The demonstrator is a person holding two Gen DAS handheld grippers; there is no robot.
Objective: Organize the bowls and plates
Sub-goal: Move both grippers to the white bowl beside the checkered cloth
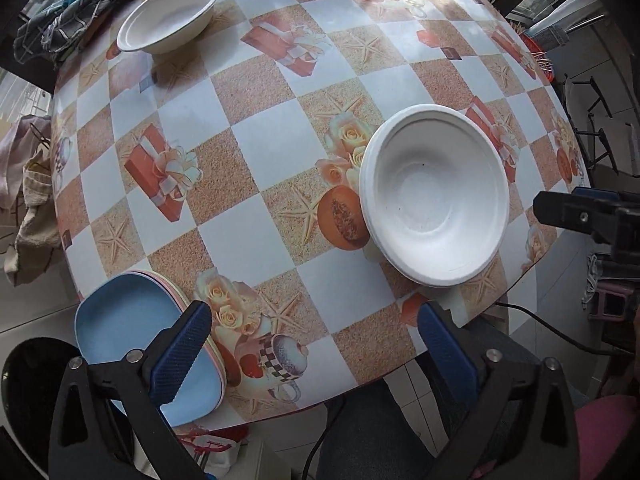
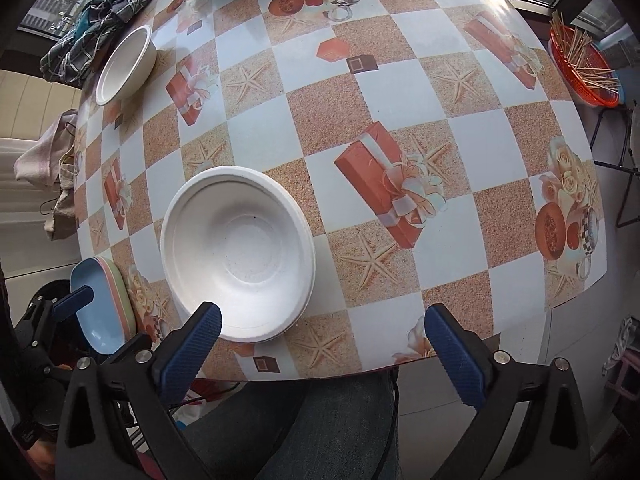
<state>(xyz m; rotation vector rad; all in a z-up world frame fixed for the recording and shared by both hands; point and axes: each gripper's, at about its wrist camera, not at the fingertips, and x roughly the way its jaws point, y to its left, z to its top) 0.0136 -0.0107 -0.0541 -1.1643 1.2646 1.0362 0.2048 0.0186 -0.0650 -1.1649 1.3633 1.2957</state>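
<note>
A: Where does the left wrist view look from?
B: From high above the counter [image 1: 280, 152], facing down, near its front edge and its left end.
A: And the right wrist view?
B: The same height, further right. Both share the stacked white bowls [image 1: 434, 196] [image 2: 238, 254] and the blue plate [image 1: 132, 344] [image 2: 98, 304].

In the left wrist view, the stack of plates [image 1: 132, 332] at seven o'clock is partly covered by a finger of the left hand-held gripper [image 1: 314, 354], and only thin edges of the plates under the blue one show. The right hand-held gripper [image 1: 588, 216] is cut off by the frame edge at three o'clock. In the right wrist view, the near rim of the white bowls [image 2: 240, 252] is hidden behind a fingertip [image 2: 204, 328].
</note>
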